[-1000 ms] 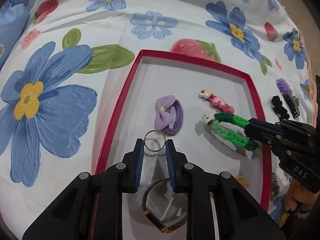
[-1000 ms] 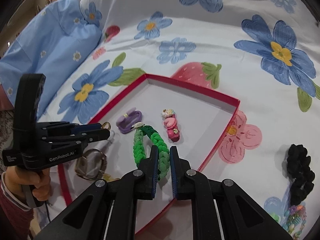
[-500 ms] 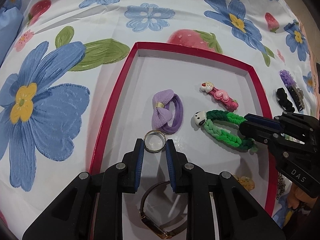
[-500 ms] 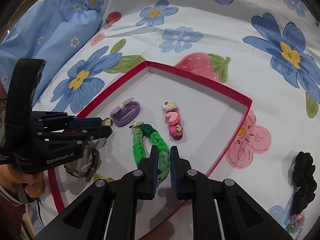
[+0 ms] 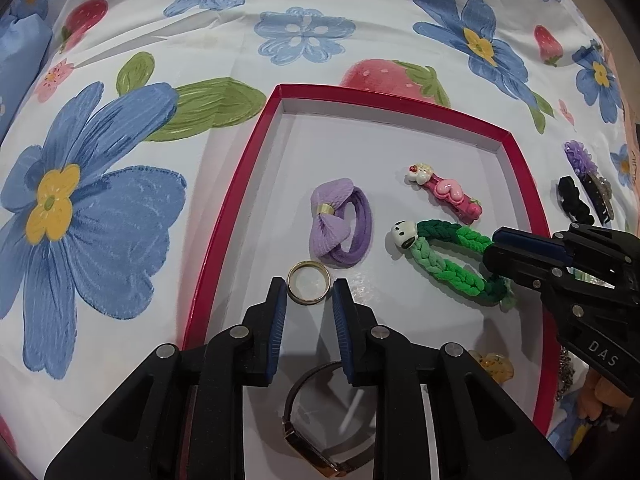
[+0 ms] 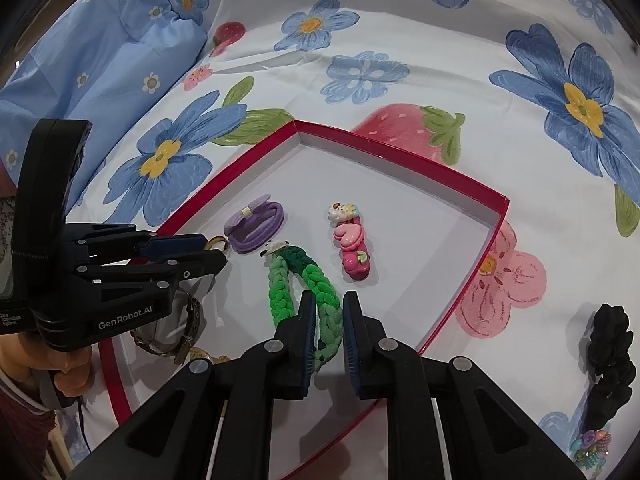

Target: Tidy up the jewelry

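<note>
My left gripper has opened a little more than half a second ago, and the gold ring now lies flat on the white floor of the red tray, just past my fingertips. The left pad seems to touch its rim; the right pad stands apart from it. So I judge the ring is released and placed, beside the purple bow tie.

My right gripper has also opened since then. The green braid rests on the tray floor between its two pads, and no pad presses it, so I think it is let go as well.

The pink clip lies near it, and the watch lies under my left fingers. A black scrunchie waits outside, well apart, probably the next thing to fetch.
</note>
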Demonstrator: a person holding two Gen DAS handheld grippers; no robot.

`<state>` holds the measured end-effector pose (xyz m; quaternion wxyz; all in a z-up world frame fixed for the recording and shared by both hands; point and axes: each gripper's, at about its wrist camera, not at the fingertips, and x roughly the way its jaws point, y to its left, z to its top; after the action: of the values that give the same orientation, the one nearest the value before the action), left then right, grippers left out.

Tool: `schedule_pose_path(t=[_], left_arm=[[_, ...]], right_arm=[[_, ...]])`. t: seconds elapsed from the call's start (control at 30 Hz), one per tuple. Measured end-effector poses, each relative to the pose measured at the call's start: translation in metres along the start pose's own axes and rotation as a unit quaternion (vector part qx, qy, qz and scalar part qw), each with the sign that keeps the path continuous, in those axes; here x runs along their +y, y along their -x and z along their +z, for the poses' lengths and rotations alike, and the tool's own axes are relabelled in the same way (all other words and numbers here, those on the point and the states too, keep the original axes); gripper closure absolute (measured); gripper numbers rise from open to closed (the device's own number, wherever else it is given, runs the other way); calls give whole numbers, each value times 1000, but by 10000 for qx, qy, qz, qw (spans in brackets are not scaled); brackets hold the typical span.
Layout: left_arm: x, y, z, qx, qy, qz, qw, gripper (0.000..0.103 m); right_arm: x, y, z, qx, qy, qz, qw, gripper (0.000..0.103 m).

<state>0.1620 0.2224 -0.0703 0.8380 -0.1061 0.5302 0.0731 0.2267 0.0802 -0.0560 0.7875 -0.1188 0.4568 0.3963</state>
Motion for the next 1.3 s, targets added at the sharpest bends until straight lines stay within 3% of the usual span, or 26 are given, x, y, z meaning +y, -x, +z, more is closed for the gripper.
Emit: schedule_pose_path(t=[0.23,0.3,0.37,0.47,0.67,0.9,1.3], left_arm=[[4,14,-3,-184,165,-44,9997,74],[6,25,-5,-342,302,-88,9989,65],[9,38,-9,-561,516,-178,9969,61],[11,53,-17,-773,846,-341,9928,54],[-1,80,-34,-1028,1150,-692,9856,41],[-24,101,-49,-1150,1156,-949,9820,40],[-75,112,-56,-1067,735,-1190,9844,39]], right_arm=[[-1,12,-1,-173,-165,118,9996,78],[-4,23,-2,-326,-282,183,9989,78],[-7,39,-5,-553,-408,272,9973,77],[-14,61,-11,-875,-595,275,9940,66],[-43,106,-38,-1346,-1167,257,9837,66],[-76,145,-78,-1586,-1597,-1,9743,61],[-128,190,-140,-1670,-2131,-562,9610,57]])
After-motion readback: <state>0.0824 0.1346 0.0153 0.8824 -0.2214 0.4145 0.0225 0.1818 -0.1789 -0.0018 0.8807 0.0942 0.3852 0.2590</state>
